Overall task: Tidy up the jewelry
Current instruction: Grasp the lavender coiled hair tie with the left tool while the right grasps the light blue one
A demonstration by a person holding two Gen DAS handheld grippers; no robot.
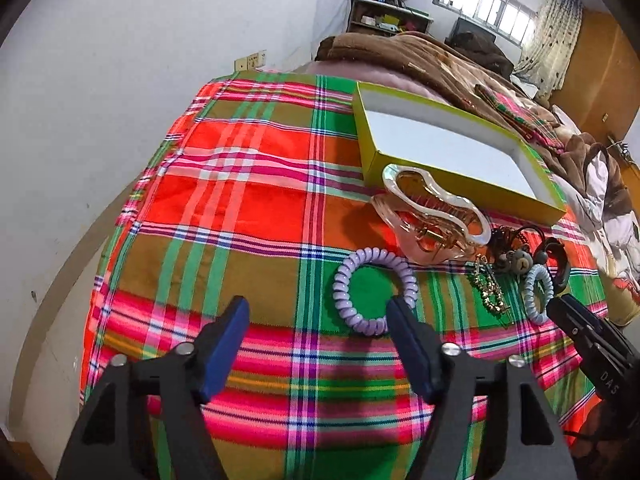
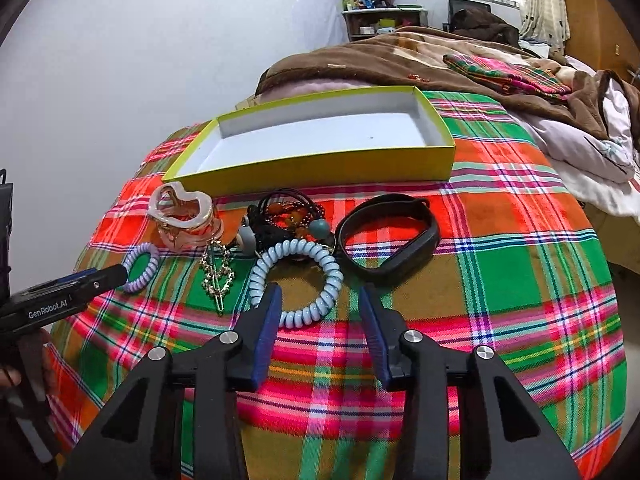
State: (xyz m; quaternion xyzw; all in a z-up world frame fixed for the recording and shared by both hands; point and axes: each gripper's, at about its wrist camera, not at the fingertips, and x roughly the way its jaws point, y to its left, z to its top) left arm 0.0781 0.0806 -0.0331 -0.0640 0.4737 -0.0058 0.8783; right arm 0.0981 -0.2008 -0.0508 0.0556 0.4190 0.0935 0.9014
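An empty yellow box (image 2: 312,166) (image 1: 420,164) with a white inside lies on the plaid cloth. In front of it lie a pink hair claw (image 1: 432,216) (image 2: 184,216), a purple coil hair tie (image 1: 374,290) (image 2: 140,268), a gold chain clip (image 2: 218,276) (image 1: 490,288), a blue coil hair tie (image 2: 298,284) (image 1: 536,292), dark beaded ties with a bear charm (image 2: 280,216) (image 1: 516,258), and a black band (image 2: 390,240). My left gripper (image 1: 316,320) is open, its right finger touching the purple tie. My right gripper (image 2: 320,304) is open just before the blue tie.
The plaid cloth (image 2: 500,280) covers a rounded bed end by a white wall (image 1: 120,80). Brown blankets (image 2: 400,56) and pale bedding (image 2: 580,148) lie behind and right of the box. A shelf (image 2: 380,16) stands far back.
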